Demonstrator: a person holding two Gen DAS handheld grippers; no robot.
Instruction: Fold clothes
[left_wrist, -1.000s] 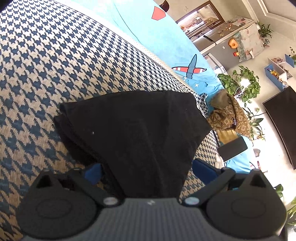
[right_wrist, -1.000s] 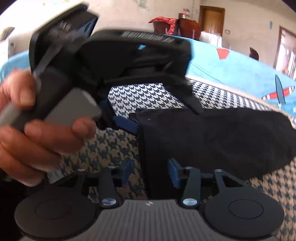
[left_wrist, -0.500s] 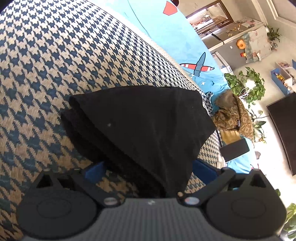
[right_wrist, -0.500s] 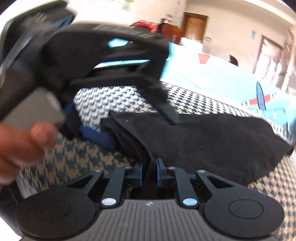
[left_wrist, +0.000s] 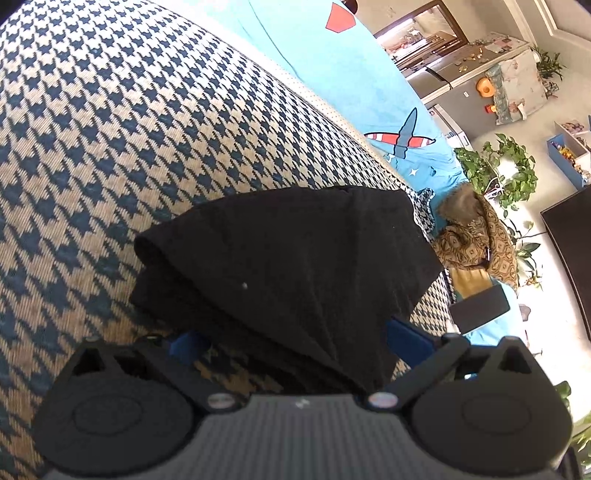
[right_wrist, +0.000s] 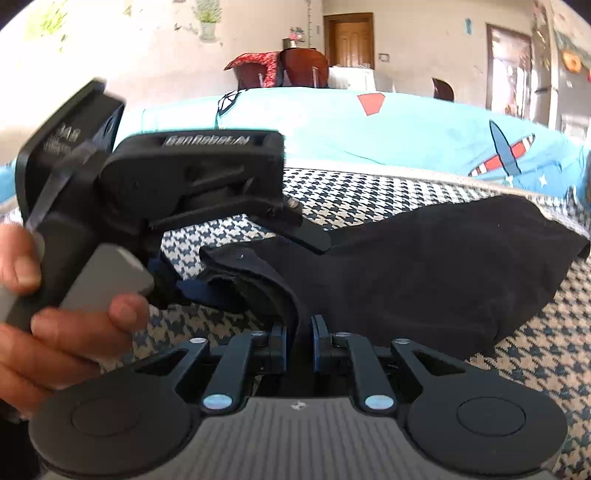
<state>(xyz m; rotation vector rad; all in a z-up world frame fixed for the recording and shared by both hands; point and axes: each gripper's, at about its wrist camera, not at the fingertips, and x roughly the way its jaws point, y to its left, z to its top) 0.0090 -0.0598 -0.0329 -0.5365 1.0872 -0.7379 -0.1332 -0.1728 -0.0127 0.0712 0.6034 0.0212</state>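
Note:
A black garment (left_wrist: 295, 258) lies folded in layers on a blue-and-tan houndstooth blanket (left_wrist: 110, 129). My left gripper (left_wrist: 297, 338) is open wide, its blue pads on either side of the garment's near end, which lies between them. In the right wrist view the same garment (right_wrist: 424, 266) stretches to the right, and my right gripper (right_wrist: 299, 339) is shut on its near folded edge, with the cloth pinched between the blue pads. At the left of that view a hand (right_wrist: 55, 332) holds the left tool low over the garment's left end.
A light blue sheet with an aeroplane print (left_wrist: 369, 92) lies beyond the blanket. A brown patterned cloth (left_wrist: 476, 240) and a dark flat device (left_wrist: 480, 308) sit at the right end. Potted plants (left_wrist: 495, 173) and a dark screen (left_wrist: 572, 258) stand beyond, on the floor side.
My right gripper went from open around the garment's edge to shut on it. The left gripper stayed open and shifted slightly along the cloth.

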